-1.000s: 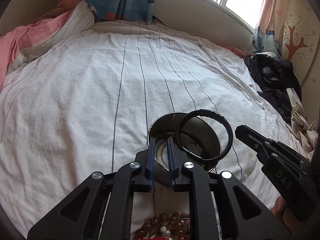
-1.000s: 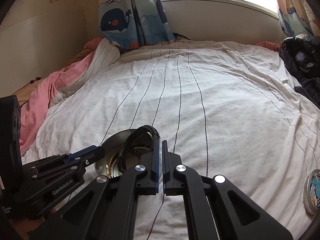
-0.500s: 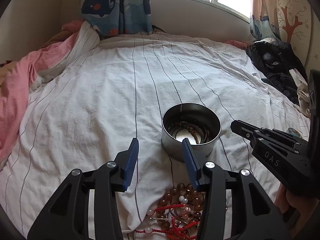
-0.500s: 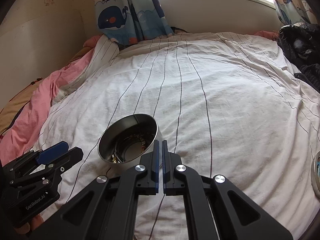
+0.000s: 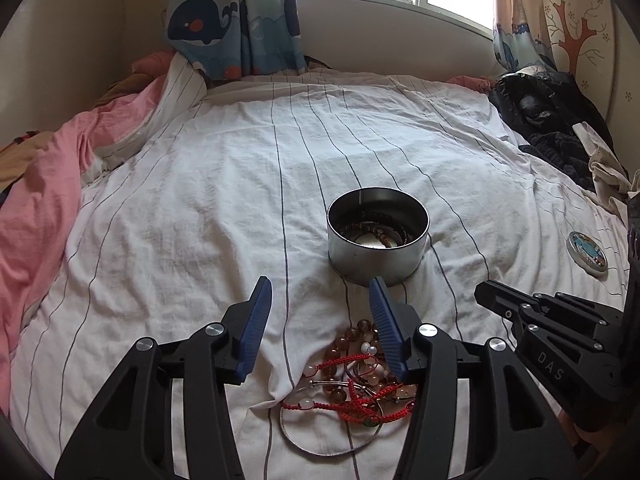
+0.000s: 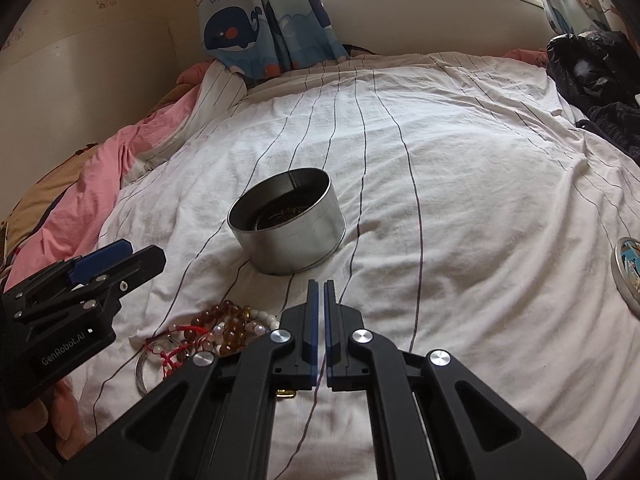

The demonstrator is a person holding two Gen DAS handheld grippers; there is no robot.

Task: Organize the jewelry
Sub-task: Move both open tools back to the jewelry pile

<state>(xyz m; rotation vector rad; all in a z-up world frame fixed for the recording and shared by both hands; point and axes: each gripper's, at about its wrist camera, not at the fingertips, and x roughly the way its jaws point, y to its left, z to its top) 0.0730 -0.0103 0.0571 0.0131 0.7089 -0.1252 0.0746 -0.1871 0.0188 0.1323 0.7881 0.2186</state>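
A round metal tin point(image 5: 376, 268) stands on the striped white sheet, with bracelets lying inside it. In front of it lies a heap of jewelry point(image 5: 356, 376): amber and white beads, red cords and a thin silver bangle point(image 5: 320, 444). My left gripper point(image 5: 320, 282) hovers above that heap, short of the tin. Its jaws are opening and hold nothing. My right gripper point(image 6: 321, 283) is shut and empty, pointing at the sheet just right of the tin point(image 6: 296, 248). The heap point(image 6: 216, 332) lies to its left, beside the left gripper point(image 6: 120, 256).
A round lid point(image 5: 587, 255) with a coloured picture lies on the sheet at the right. A pink quilt point(image 5: 36, 208) is bunched along the left side, and dark clothes point(image 5: 552, 120) are piled at the far right. Whale curtains point(image 5: 236, 20) hang behind the bed.
The black braided bracelet that the left gripper held over the tin is gone from its jaws, which have spread wide. Both grippers have drawn back from the tin, bringing the jewelry heap into view.
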